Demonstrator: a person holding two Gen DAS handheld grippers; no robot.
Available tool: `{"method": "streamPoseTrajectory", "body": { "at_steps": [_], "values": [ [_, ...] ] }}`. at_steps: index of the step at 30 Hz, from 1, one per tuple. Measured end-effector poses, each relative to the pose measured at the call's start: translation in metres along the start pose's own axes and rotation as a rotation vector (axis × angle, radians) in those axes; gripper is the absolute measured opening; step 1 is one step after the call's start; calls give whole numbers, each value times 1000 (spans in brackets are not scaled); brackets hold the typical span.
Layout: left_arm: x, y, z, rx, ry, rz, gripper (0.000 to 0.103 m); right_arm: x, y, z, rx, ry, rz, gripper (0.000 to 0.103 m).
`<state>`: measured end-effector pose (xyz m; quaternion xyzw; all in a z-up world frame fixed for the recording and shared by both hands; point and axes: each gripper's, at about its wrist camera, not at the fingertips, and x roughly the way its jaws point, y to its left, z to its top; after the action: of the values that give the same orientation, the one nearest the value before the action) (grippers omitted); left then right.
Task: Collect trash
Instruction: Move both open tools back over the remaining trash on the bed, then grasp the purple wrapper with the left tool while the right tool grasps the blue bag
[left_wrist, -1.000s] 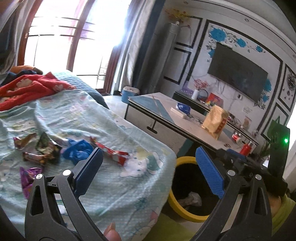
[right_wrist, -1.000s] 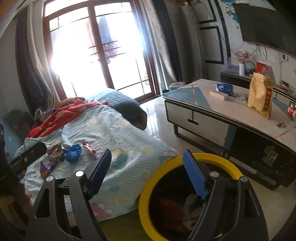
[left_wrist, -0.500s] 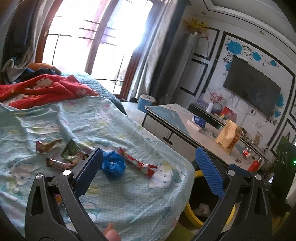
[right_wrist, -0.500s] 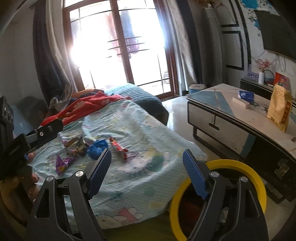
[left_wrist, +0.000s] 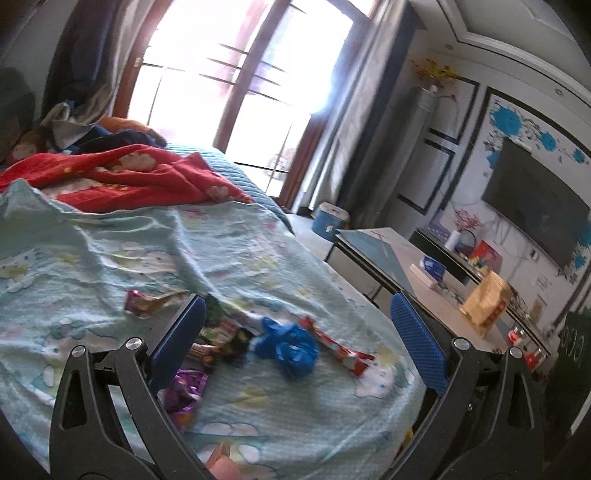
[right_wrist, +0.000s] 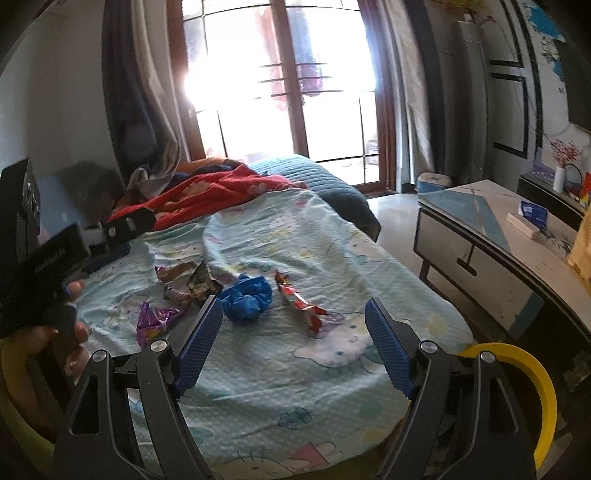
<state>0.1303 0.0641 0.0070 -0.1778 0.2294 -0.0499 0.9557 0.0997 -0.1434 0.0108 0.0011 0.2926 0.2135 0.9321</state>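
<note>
Grippers angled down over wrappers (right_wrist: 192, 284) (jaws wide).

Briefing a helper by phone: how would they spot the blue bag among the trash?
Find the bed with the pale blue cartoon sheet. Litter clusters mid-sheet; the blue bag lies between the dark wrappers and a long red wrapper. It alone is plain, crumpled blue.

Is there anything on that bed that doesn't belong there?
Yes. Litter lies on the pale blue bedspread: a crumpled blue bag, a red snack wrapper, a purple foil wrapper and some other torn wrappers. None is in the yellow-rimmed bin beside the bed.
</note>
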Motion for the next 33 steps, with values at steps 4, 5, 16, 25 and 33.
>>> {"method": "streamPoseTrajectory", "body": {
  "at_steps": [4,5,16,25,33],
  "values": [
    [-1,16,8,-23,0,22,92,18,9,4,-20,26,23,77],
    [-1,19,9,-25,0,28,92,21,11,5,-22,29,29,77],
    [-4,62,6,-24,59,82,92,75,39,5,-93,109,81,76],
    [3,85,-10,-51,134,60,87,129,50,-4,-127,226,91,65],
    [19,87,-34,-66,234,34,74,160,51,-9,-127,285,81,54]
  ]
}}
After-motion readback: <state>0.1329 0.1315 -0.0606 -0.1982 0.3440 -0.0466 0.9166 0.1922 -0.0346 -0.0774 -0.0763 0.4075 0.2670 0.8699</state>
